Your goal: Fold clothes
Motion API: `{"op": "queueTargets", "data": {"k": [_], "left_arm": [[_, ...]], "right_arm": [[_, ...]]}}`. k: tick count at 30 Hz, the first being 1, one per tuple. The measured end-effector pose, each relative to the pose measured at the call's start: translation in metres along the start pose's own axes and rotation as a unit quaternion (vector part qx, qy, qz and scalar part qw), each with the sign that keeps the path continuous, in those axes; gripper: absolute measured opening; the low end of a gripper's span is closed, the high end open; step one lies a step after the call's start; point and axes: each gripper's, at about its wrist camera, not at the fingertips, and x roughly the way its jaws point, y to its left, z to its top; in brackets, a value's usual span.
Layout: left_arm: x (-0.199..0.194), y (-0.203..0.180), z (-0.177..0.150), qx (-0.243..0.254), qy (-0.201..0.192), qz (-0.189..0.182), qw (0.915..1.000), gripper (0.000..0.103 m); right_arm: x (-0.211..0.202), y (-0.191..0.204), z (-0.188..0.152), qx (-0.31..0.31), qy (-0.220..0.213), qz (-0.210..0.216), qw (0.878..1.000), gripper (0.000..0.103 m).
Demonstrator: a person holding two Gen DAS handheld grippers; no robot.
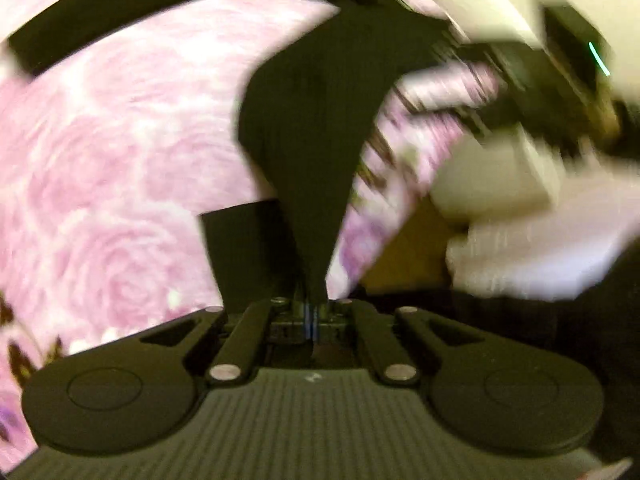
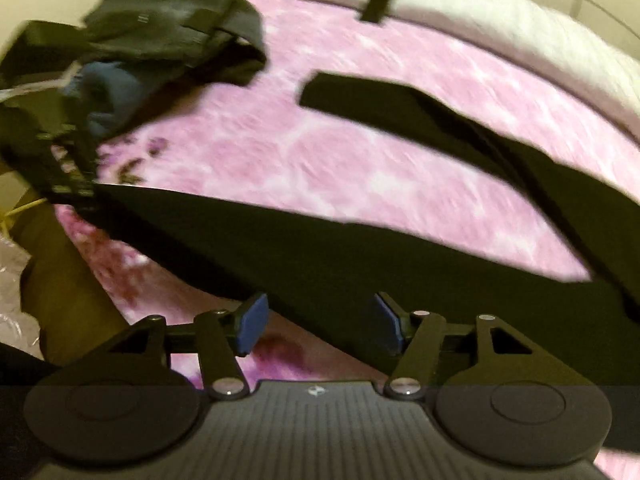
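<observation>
Left claw point(image 1: 311, 312) clamped tight, blue pads pressed together on a pinched point of the black garment point(image 1: 304, 128). From that pinch, dark cloth fanning upward into a broad panel, taut, lifted off the bed. A long black strip of the same garment point(image 1: 132, 12), probably a sleeve or leg, stretched across the top of the left wrist view, lying on the pink rose-patterned bedspread point(image 1: 112, 152). Purple-and-white patterned edge of the bedspread hanging at the bed's side, right of the raised cloth. Much motion blur on the right of this view: pale boxy shapes and a dark device with a small green light, too smeared to name.

Right claw point(image 2: 316, 322) parted wide, blue pads point(image 2: 252, 322) standing well apart, nothing gripped. Black garment point(image 2: 320, 248) spread just ahead of and partly between those pads, without visible pressure from either. Cloth running in a wide band from lower right toward the left, one long strip point(image 2: 400, 100) reaching up and across the pink bedspread point(image 2: 280, 148). Heap of other dark clothes point(image 2: 172, 28) at the upper left of the bed, a blue item point(image 2: 108, 92) tucked against it. Small black piece point(image 2: 378, 4) at the far edge, beside a white fluffy border point(image 2: 520, 32).
</observation>
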Motion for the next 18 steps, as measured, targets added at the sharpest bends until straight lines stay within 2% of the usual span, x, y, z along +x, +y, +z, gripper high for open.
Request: {"op": "queueTargets", "data": {"k": [2,4,8,11,13,15,18], "left_arm": [[0.009,-0.028,-0.002,0.109,0.045,0.048,0.9919,0.000],[0.017,-0.041,-0.012,0.174,0.077,0.079,0.9785,0.001],[0.011,-0.021,-0.008,0.144,0.079,0.107,0.9807,0.006],[0.008,-0.013,0.012,0.136,0.069,0.136,0.9789,0.019],[0.007,-0.012,0.032,0.137,0.060,0.148,0.9776,0.032],[0.002,-0.018,0.052,0.140,0.061,0.156,0.9758,0.039],[-0.007,-0.033,0.078,0.131,0.068,0.168,0.9747,0.039]], "right_arm": [[0.000,-0.012,-0.011,0.025,0.012,-0.012,1.000,0.060],[-0.002,-0.025,-0.023,0.052,0.022,-0.024,0.998,0.060],[-0.011,-0.056,-0.043,0.103,0.031,-0.067,0.992,0.062],[-0.029,-0.088,-0.058,0.135,0.018,-0.109,0.985,0.070],[-0.046,-0.122,-0.074,0.153,0.007,-0.139,0.978,0.074],[-0.064,-0.159,-0.092,0.170,0.000,-0.167,0.971,0.075],[-0.088,-0.222,-0.126,0.187,-0.011,-0.200,0.962,0.076]]}}
